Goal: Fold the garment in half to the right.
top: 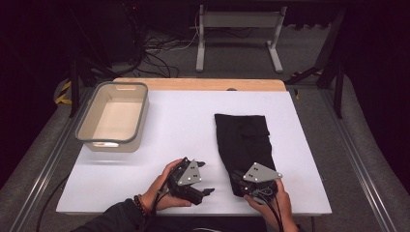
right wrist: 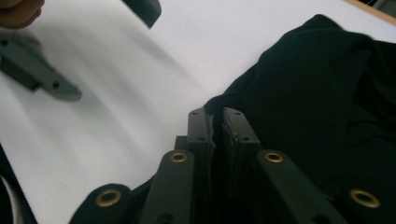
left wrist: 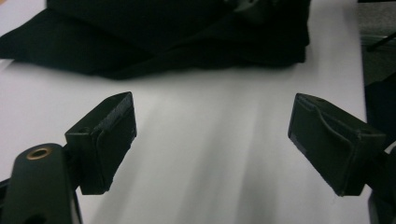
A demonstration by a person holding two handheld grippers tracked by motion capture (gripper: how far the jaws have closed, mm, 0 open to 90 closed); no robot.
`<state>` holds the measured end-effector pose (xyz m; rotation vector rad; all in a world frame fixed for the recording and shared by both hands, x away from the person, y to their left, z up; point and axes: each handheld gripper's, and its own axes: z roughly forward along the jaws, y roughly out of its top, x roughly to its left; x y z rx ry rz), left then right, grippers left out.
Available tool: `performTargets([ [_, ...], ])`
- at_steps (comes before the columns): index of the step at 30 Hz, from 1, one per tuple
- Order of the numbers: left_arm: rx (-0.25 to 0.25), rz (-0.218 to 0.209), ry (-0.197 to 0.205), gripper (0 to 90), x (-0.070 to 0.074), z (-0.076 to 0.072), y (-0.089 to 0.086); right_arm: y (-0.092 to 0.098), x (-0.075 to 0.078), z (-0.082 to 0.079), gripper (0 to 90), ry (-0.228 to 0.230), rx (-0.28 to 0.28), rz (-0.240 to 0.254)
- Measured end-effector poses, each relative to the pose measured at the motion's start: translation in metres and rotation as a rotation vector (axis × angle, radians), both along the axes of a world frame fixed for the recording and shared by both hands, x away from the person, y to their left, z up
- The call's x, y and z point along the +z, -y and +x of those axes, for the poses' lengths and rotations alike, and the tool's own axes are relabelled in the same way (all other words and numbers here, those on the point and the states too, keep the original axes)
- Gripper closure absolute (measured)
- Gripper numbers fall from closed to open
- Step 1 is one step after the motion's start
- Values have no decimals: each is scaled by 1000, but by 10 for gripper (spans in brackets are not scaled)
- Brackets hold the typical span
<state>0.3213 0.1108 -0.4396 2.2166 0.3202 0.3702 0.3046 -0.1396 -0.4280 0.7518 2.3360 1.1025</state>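
High view: a folded black garment [top: 245, 142], probably a pair of trousers or shorts though the dark cloth gives little detail, lies lengthwise on the right half of the white table [top: 188, 125], its near end close to the table's front edge. The right gripper [top: 240, 182] sits at that near end on the garment's left corner, held by the person's right hand [top: 270, 200] coming in from the bottom. The left gripper [top: 205, 178] is just beside it to the left, over bare table and apart from the cloth, in the left hand [top: 162, 191], which wears a beaded bracelet [top: 140, 205].

In the right gripper view the jaws stand almost together, with a thin edge of the black garment [right wrist: 308, 98] pinched between the pads.

In the left gripper view the jaws are spread wide with only white table between them; the garment [left wrist: 177, 37] lies ahead, untouched.

A beige plastic bin [top: 116, 116] with a grey rim stands at the table's far left, well apart from both grippers.
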Motion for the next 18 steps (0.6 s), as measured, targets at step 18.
performTargets([
  [18, -27, 27, -17, 155, -7, -1, 7, -8, -7, -2, 579, -61, 80, -10],
])
